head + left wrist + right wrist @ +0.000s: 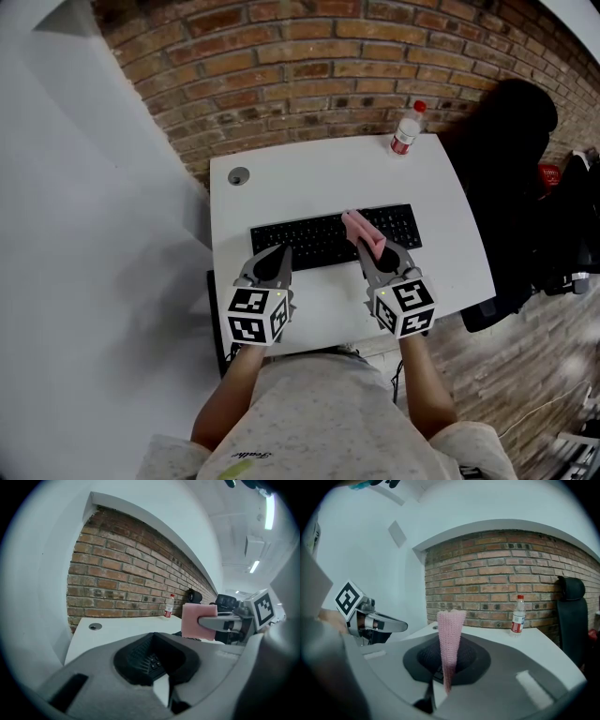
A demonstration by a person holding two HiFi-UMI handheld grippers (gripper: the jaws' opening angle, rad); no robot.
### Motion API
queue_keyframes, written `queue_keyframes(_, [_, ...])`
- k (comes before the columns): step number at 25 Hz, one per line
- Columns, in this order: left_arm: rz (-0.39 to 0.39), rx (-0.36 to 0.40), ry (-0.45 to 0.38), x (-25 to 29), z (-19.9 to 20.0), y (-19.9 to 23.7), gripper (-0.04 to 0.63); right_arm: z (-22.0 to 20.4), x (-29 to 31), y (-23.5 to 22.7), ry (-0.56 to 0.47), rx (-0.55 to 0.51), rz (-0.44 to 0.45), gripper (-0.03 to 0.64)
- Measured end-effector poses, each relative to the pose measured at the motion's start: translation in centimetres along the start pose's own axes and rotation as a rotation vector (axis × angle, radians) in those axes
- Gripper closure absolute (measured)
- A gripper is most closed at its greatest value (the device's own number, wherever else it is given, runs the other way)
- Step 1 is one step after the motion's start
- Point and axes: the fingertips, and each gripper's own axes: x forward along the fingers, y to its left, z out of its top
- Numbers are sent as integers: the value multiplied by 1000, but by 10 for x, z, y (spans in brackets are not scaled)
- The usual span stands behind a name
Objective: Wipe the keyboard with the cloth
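Observation:
A black keyboard (309, 239) lies across the middle of the white desk (328, 173). My right gripper (372, 246) is shut on a pink cloth (361, 230) that stands up from its jaws over the keyboard's right half. In the right gripper view the cloth (450, 639) rises as a narrow upright strip. My left gripper (272, 261) hovers at the keyboard's left front edge, shut with nothing in it. In the left gripper view, keys (151, 660) show through the hollow between its jaws. The cloth (197, 620) shows off to the right there.
A water bottle (406, 128) with a red cap stands at the desk's back right corner, by the brick wall. A cable grommet (239, 175) sits at the back left. A black chair (516, 187) stands right of the desk.

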Motion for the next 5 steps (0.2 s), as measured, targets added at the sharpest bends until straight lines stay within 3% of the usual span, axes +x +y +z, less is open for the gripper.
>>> queue_keyframes(5, [1, -8, 0, 1, 0, -2, 603, 0, 0, -2, 5, -1, 7, 594])
